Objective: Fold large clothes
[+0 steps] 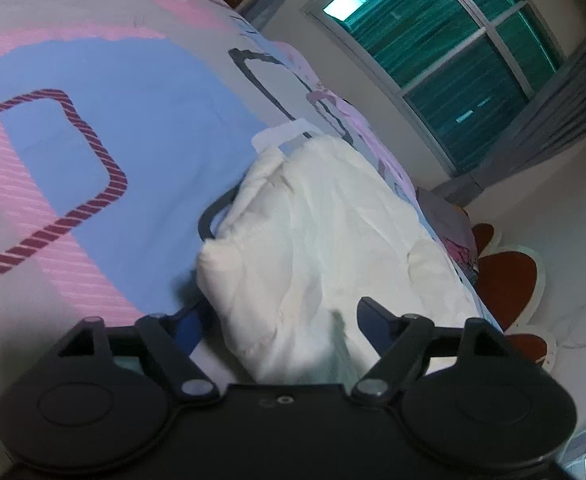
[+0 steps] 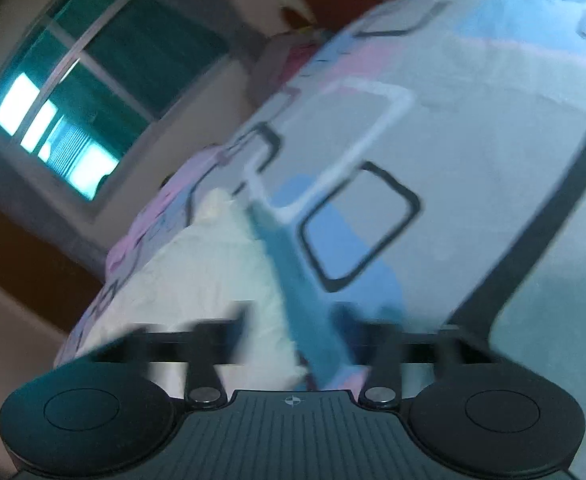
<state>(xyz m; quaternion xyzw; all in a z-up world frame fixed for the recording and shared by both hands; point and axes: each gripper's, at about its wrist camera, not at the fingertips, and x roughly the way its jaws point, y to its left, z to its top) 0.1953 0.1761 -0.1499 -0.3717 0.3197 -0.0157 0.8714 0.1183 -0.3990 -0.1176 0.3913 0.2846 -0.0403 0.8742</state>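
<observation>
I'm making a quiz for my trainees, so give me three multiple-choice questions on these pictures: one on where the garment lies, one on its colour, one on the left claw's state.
1. Where does the garment lie?
A. on the patterned bedspread
B. on the floor
C. on a window ledge

2. What colour is the garment?
A. red
B. cream white
C. black

3. How does the left claw stand?
A. shut on a pillow
B. out of view
C. open, fingers apart with cloth between

Answers:
1. A, bedspread shows around it.
2. B, pale cream in both views.
3. C, its fingers stand wide at either side of the cloth.
</observation>
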